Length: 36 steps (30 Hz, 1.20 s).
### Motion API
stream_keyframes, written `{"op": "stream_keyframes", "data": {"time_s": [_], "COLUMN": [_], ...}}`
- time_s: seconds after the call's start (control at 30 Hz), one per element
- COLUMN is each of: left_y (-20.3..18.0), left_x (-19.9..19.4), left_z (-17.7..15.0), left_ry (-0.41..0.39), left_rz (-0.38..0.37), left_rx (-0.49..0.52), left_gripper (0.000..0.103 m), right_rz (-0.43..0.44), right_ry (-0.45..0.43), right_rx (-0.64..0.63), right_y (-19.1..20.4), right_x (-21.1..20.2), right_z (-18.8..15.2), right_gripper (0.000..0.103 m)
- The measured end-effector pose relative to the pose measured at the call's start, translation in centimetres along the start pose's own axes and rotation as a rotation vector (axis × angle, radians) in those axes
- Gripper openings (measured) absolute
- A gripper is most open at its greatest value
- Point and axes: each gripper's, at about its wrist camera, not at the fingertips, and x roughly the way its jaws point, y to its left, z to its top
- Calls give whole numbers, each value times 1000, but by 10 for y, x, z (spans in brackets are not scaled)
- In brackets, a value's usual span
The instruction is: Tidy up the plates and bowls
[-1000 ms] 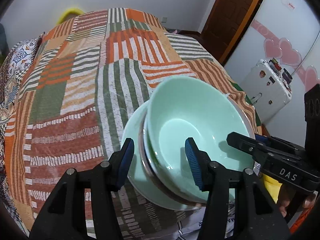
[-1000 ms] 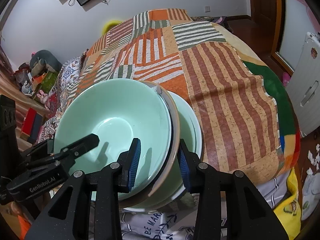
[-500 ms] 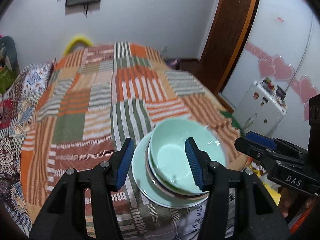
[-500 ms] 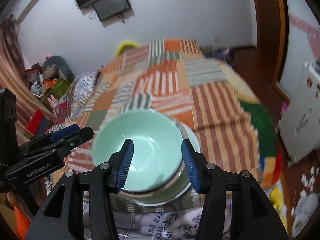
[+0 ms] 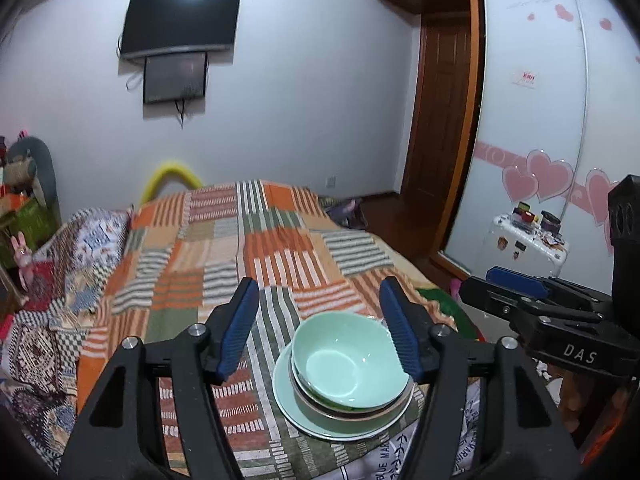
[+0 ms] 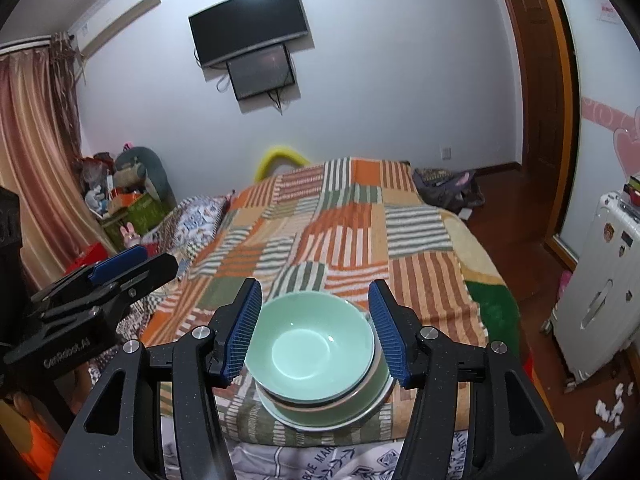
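Mint-green ceramic bowl (image 6: pixel 314 350) sits nested on top, a brown-rimmed dish under it and a pale green plate (image 5: pixel 294 410) at the bottom: widest lowest, a steady stack near the bed's (image 5: pixel 280 264) front edge. Both grippers hover above, level and pointing forward, left gripper (image 5: pixel 320 332) and right gripper (image 6: pixel 314 330) spread wide, holding nothing.

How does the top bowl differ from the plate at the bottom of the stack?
The top bowl is deep and sits highest; the plate is flat and lies on the bedspread. The plate's rim spreads wider than the bowl. Both are pale green.
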Motion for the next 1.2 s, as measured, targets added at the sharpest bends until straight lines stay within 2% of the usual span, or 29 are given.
{"op": "stream_keyframes", "data": {"time_s": [0.2,0.3,0.37,0.43,0.6,0.73,1.2], "left_y": [-7,-9,-11,-11,-11,-11,-7], "left_x": [-18,-27,-32,-35,-38,-42,-48], "left_z": [0,-1,-1,-2,-4,-5,-7], "left_ry": [-57,-77,-97,-106,-105,-109,-126], "left_rz": [17,24,21,34,43,53,69], "left_rx": [-8,-15,-15,-15,-23,-32,-47], "left_gripper": [74,84,93,98,100,101,102], "right_rz": [7,6,14,20,16,9,12], "right_ry": [-53,-81,-104,-119,-149,-169,-200], "right_rx": [-19,-27,-28,-29,-45,-55,-53], "right_y": [4,6,6,8,13,16,12], "right_x": [-16,-24,-30,-33,-39,-40,-46], "right_z": [2,1,1,1,0,-1,-5], "right_gripper": [54,68,71,79,87,99,101]}}
